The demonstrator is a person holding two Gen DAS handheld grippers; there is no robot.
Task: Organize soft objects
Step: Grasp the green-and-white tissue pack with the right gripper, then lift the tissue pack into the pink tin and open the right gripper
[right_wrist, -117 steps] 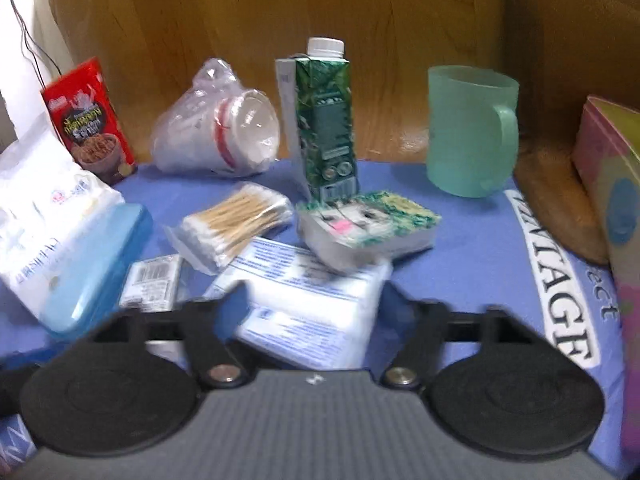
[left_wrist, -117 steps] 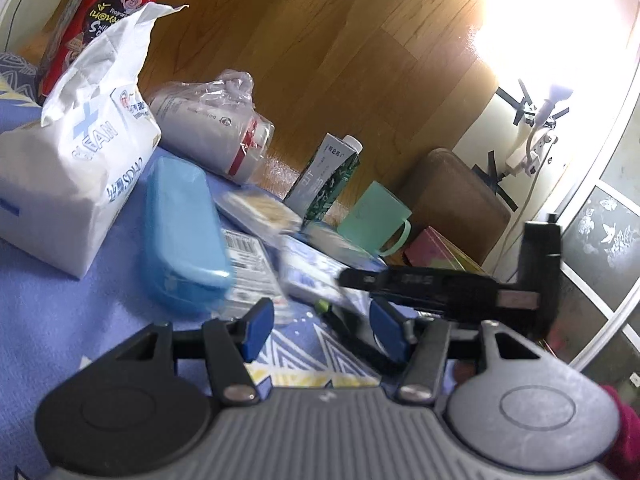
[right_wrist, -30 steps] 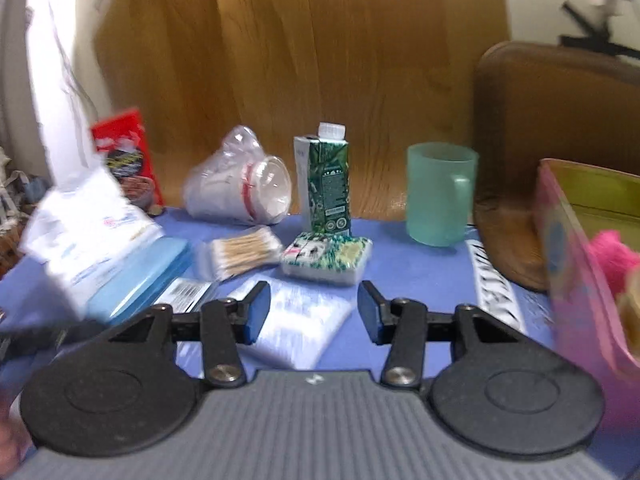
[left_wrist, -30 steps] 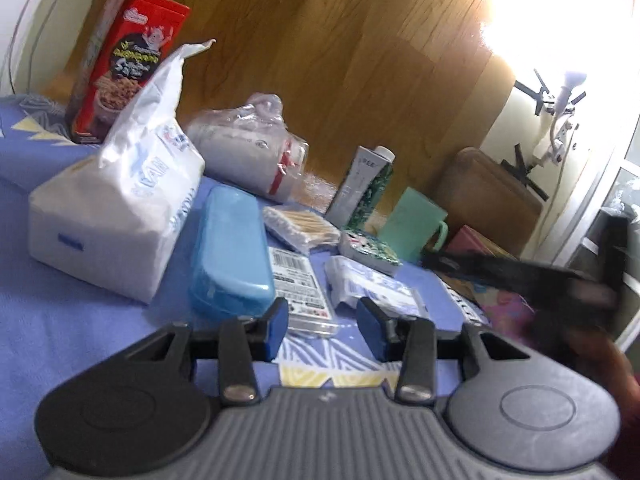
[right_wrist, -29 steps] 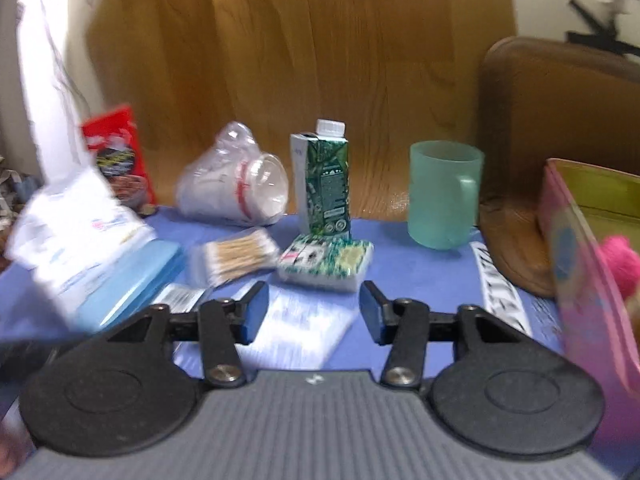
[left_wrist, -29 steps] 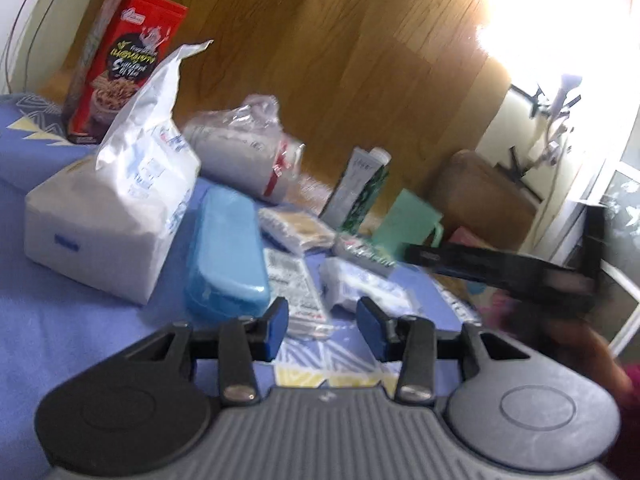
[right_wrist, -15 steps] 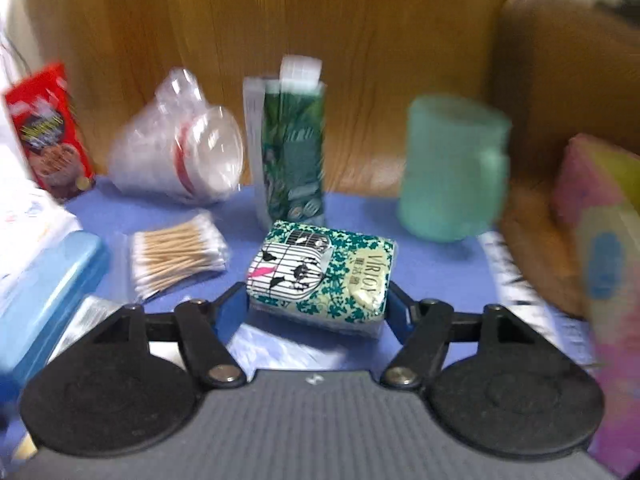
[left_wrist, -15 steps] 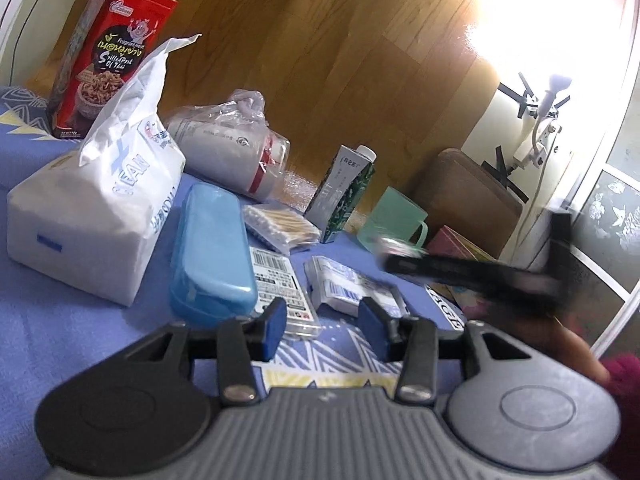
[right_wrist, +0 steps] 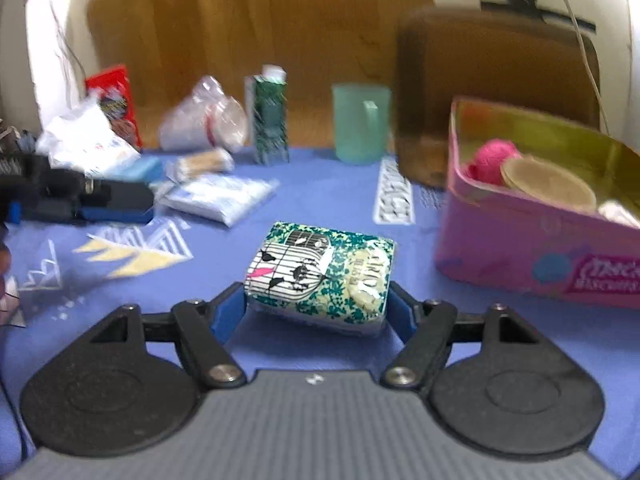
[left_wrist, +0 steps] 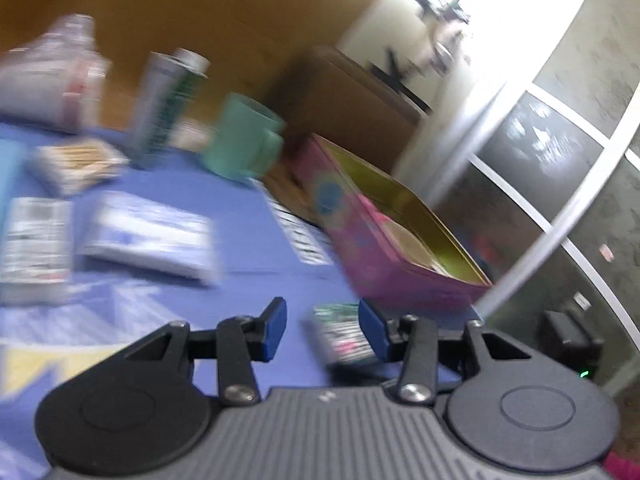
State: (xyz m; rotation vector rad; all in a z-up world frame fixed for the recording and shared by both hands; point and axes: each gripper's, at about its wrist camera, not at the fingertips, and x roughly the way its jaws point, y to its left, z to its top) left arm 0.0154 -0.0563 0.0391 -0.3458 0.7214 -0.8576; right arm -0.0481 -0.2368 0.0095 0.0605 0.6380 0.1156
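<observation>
We hold our right gripper tilted down toward the blue cloth, and the green-patterned tissue pack sits between its blue pads. The jaws are opening; the pack fills the gap from pad to pad, tilted a little, and the pads look to be pressing its sides, though blur hides the exact contact. It sits near the pink box, apart from its wall.

Our left gripper also points down at the cloth, its jaws partly apart with nothing gripped. A blurred green pack appears just past its right pad; we cannot tell whether they touch.

Only the right wrist view looks into the pink box, where a pink yarn ball and a round tan lid lie. It also catches the left gripper at the far left edge, beside the white packets.

The left wrist view shows the box from its other side, open and gold inside, with the green mug, the carton and the cotton swabs smeared by motion.
</observation>
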